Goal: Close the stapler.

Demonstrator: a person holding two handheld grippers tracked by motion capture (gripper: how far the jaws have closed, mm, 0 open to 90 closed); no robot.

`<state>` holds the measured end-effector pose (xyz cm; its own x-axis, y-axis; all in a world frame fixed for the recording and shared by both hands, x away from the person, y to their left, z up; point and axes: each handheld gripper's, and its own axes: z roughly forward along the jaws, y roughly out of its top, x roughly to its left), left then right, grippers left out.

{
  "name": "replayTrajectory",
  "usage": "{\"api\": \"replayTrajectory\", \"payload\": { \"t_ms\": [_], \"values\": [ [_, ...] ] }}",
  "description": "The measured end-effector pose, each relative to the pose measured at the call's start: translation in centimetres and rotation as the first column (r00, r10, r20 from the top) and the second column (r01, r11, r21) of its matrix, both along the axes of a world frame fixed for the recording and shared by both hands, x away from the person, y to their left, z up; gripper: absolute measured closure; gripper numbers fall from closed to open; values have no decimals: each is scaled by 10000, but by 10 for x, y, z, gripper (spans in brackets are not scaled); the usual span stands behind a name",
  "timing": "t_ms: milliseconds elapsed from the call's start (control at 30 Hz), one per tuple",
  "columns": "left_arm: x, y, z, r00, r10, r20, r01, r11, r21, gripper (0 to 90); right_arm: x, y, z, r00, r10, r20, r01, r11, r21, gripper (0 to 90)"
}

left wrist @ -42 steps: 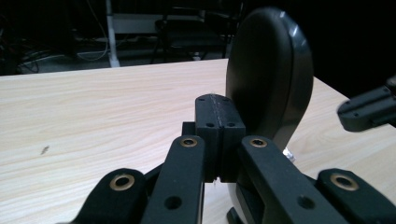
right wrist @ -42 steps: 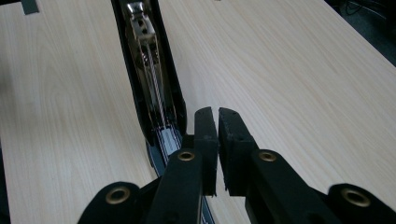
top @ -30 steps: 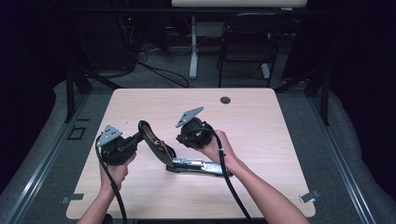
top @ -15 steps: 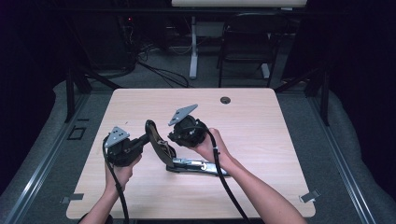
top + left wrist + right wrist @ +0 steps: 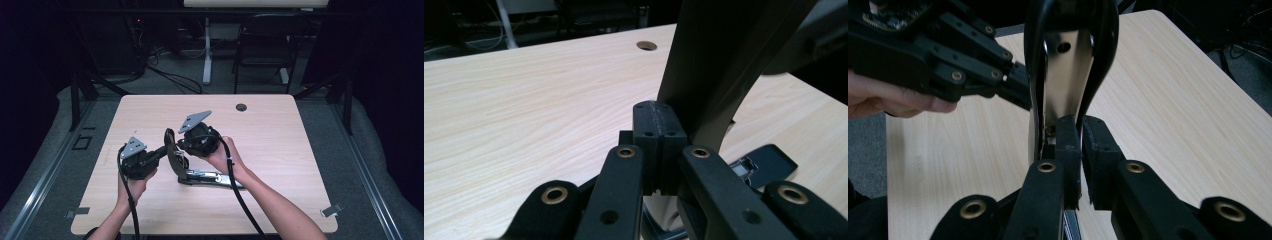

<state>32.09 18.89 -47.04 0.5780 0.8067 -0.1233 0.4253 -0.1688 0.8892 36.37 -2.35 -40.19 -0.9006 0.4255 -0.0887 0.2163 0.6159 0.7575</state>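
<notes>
The stapler [image 5: 202,172] is lying on the table [image 5: 300,150], near the middle and toward the person's side, with its black top arm swung up. The left gripper [image 5: 162,150] is sitting just left of the stapler, its jaws squeezed together against the raised arm. The right gripper [image 5: 181,142] is just above the stapler, its jaws pinching one edge of that arm

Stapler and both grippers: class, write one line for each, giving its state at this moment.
Stapler: swung open, base flat on the table, black top arm raised steeply.
Left gripper: jaws together, pressed against the raised arm's side.
Right gripper: jaws nearly closed on the arm's edge, near its metal inner strip.
</notes>
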Motion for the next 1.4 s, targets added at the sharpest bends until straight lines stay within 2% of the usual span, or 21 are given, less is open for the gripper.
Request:
{"api": "replayTrajectory", "payload": {
  "t_ms": [100,300,500,567,800,1100,1400],
  "values": [
    [1,-5,-2,9993,-305,-211,310,9992,238,900,-1,-3,2,10000,-52,69,51,9999,145,882],
    [4,-10,-6,9972,-564,-491,589,9970,508,900,-2,-11,5,9996,-178,210,167,9985,515,900],
    [6,-12,-10,9945,-744,-738,785,9954,553,900,-4,-19,6,9994,-248,231,230,9969,751,900],
    [8,-14,-13,9915,-887,-948,955,9930,700,900,-5,-23,6,9994,-224,254,203,9967,790,900],
    [10,-18,-18,9861,-1048,-1286,1161,9897,839,900,-7,-34,5,9993,-295,249,271,9954,921,900],
    [11,-26,-23,9833,-1080,-1467,1227,9878,958,900,-8,-55,-1,9984,-570,17,566,9938,957,900],
    [10,-33,-25,9815,-1208,-1487,1367,9853,1022,900,-9,-73,-8,9955,-918,-229,938,9895,1096,900]
  ]
}}
